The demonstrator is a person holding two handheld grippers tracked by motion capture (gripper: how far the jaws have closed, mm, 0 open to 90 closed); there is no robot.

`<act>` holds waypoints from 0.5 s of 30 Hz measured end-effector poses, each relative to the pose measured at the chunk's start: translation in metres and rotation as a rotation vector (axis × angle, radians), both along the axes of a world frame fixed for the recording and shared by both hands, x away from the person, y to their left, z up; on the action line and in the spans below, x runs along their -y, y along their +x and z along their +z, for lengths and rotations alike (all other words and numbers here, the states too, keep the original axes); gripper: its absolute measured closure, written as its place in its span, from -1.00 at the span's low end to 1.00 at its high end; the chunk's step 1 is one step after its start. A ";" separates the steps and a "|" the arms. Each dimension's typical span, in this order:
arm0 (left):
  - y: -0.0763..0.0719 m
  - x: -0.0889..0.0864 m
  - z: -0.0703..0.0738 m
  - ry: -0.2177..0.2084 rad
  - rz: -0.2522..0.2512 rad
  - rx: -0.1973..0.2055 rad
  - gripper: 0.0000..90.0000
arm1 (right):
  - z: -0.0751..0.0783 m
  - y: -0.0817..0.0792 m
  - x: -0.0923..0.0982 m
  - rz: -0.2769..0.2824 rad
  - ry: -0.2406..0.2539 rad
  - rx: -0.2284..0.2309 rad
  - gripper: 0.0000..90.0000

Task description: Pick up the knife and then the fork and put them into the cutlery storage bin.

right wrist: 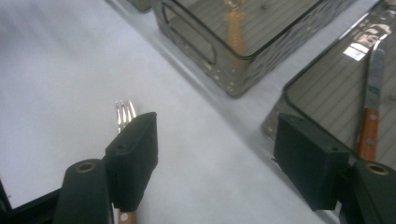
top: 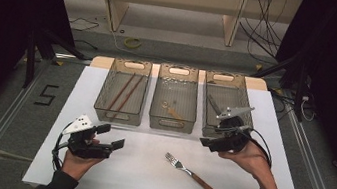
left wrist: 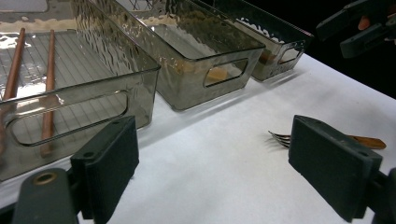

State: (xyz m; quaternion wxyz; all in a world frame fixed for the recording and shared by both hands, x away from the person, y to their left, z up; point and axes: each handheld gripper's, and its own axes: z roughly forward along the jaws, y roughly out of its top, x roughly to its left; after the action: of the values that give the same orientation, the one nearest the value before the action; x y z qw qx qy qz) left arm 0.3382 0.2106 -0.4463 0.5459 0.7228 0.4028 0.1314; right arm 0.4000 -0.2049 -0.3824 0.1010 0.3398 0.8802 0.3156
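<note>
High view: right gripper [top: 210, 142] fingers wide, empty; left gripper [top: 110, 136] likewise; fork [top: 192, 175] between.

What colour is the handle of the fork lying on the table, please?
Brown, wood-like; the fork shows it best in the high view.

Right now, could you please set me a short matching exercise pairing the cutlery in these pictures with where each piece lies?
Things:
1. chopsticks
2. fork
3. knife
4. spoon

Places:
A. on the white table sheet
B. middle bin
C. left bin
D. right bin

Pairs: 1-C, 2-A, 3-D, 4-B
</note>
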 end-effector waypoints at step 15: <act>0.000 0.000 0.000 0.003 0.000 0.001 -0.65 | -0.024 -0.029 -0.021 0.110 -0.075 -0.083 -0.27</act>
State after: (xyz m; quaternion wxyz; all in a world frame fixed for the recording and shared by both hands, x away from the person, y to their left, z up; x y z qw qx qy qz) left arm 0.3381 0.2110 -0.4463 0.5451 0.7235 0.4023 0.1322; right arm 0.3711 -0.1835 -0.4062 0.0598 0.2996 0.9121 0.2733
